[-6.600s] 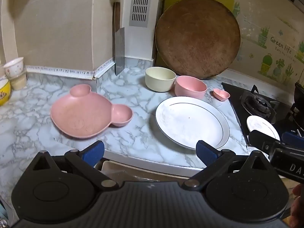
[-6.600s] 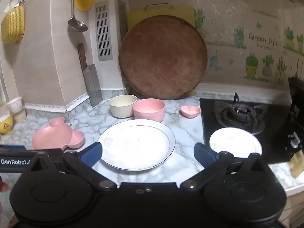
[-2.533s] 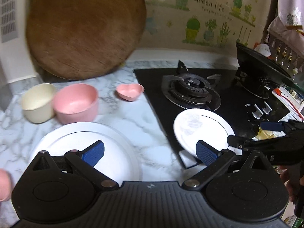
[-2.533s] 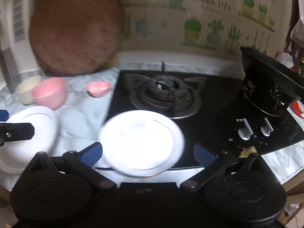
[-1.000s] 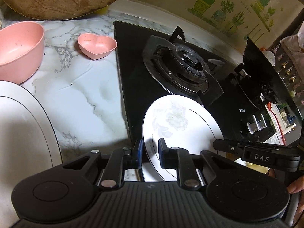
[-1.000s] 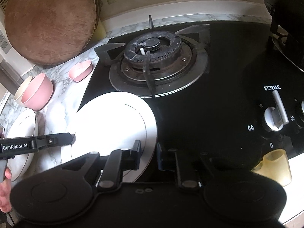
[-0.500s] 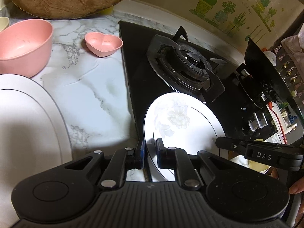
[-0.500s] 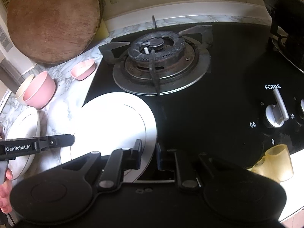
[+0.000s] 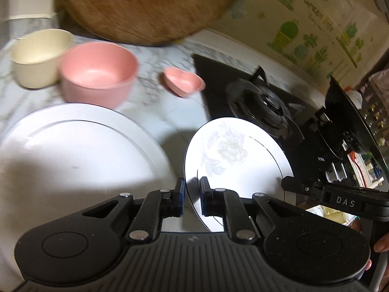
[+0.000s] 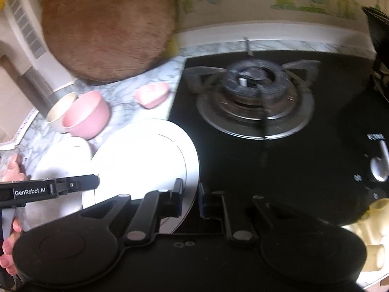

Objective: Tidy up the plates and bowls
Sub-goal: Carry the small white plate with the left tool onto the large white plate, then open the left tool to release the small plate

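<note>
A small white plate (image 9: 233, 155) with a flower print is held off the stove, between both grippers. My left gripper (image 9: 192, 194) is shut on its left rim. My right gripper (image 10: 189, 199) is shut on its right rim; the plate (image 10: 143, 160) looks washed out in the right wrist view. A large white plate (image 9: 73, 146) lies on the marble counter to the left, and also shows in the right wrist view (image 10: 63, 155). Behind it stand a pink bowl (image 9: 97, 73), a cream bowl (image 9: 36, 53) and a small pink heart dish (image 9: 184, 80).
A black gas stove (image 10: 255, 102) with a burner fills the right side. A round wooden board (image 10: 107, 24) leans on the back wall. A pink divided plate (image 10: 12, 170) shows at the far left edge. Stove knobs (image 10: 379, 165) sit front right.
Both grippers closed on the small plate's rim a second ago. The plate has since risen off the stove and moved left toward the large white plate; the views are blurred by motion.
</note>
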Demonstrator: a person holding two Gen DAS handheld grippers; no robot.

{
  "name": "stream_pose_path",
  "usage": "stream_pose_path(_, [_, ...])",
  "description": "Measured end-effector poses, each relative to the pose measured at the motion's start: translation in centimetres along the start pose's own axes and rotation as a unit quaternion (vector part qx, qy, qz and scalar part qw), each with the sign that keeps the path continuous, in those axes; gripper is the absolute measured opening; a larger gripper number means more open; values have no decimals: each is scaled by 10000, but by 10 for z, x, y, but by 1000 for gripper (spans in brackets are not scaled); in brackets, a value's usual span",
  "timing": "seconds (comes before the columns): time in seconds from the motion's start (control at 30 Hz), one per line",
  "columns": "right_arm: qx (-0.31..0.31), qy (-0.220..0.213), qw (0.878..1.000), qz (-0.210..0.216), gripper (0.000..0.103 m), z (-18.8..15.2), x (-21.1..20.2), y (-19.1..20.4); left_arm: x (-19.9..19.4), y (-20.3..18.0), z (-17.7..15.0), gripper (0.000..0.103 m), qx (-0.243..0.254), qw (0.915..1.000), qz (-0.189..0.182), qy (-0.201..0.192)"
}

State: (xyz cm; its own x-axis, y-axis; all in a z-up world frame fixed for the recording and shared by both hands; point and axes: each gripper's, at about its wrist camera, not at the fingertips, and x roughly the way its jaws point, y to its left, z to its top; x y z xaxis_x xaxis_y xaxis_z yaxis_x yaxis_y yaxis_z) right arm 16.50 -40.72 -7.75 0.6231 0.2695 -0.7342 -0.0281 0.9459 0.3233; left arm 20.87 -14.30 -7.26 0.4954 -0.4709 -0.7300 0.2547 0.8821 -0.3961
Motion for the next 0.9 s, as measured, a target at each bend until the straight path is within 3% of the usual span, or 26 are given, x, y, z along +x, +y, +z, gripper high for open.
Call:
stream_pose_path(0.3, [-236, 101, 9990, 354, 11, 3, 21, 63, -38, 63, -4, 11, -321, 9988, 293, -225])
stream_pose_path(0.5, [-462, 220, 9976, 458, 10, -3, 37, 103, -47, 109, -14, 11, -732, 9967, 306, -169])
stream_pose_path(0.9, [-559, 350, 9974, 276, 9, -9, 55, 135, -47, 133, -21, 11, -706, 9969, 353, 16])
